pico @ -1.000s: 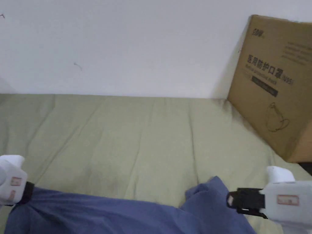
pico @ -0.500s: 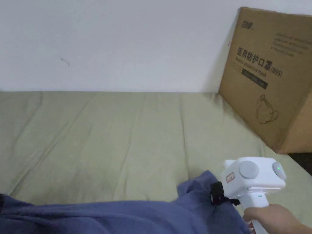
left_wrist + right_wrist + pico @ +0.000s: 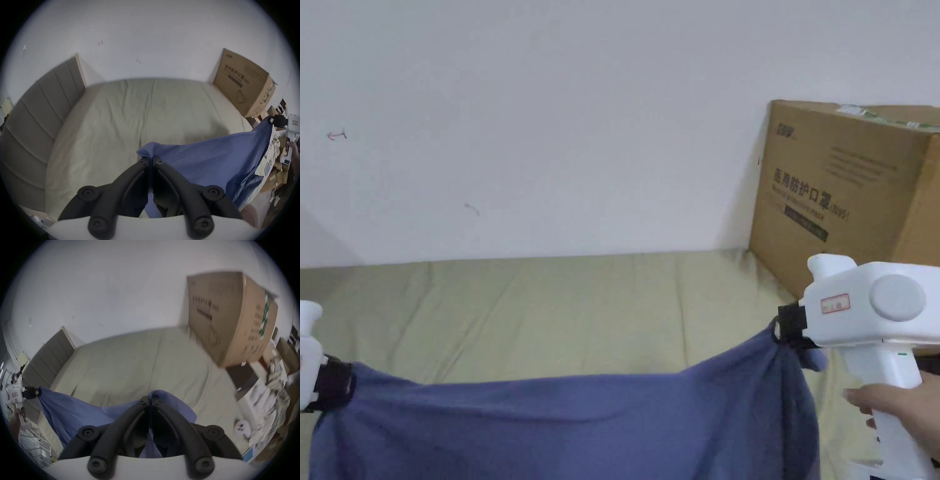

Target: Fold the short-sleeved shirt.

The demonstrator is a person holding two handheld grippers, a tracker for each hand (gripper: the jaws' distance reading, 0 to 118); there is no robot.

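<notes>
The blue shirt (image 3: 562,425) is hanging stretched between the two tongs, lifted above the near part of the bed (image 3: 562,306), with its top edge sagging a little in the middle and its body dropping down out of the bottom of the head view.

The left tongs (image 3: 334,387) are sitting at the far left of the head view, and in the left gripper view (image 3: 150,160) their black jaws are pressed together with a corner of the blue fabric pinched between them; the cloth is bunching over the tips and also showing below, between the jaw arms.

The right tongs (image 3: 784,325) are sitting at the right, a little higher than the left ones, and a hand (image 3: 900,406) is gripping the white handle beneath them. In the right gripper view (image 3: 150,398) those jaws are likewise closed on the shirt, with a fold of it curling over the tips and spreading out to either side.

Each gripper view is also showing the other tongs farther off, at the opposite end of the taut cloth.

The bed is lying covered in a pale green sheet, creased in long lines running from near to far. A cardboard box (image 3: 837,194) is standing at the far right of the bed, against the white wall (image 3: 550,125). A padded headboard (image 3: 40,113) is rising along the bed's left side in the left gripper view, and assorted clutter is lying beyond the bed's right side.
</notes>
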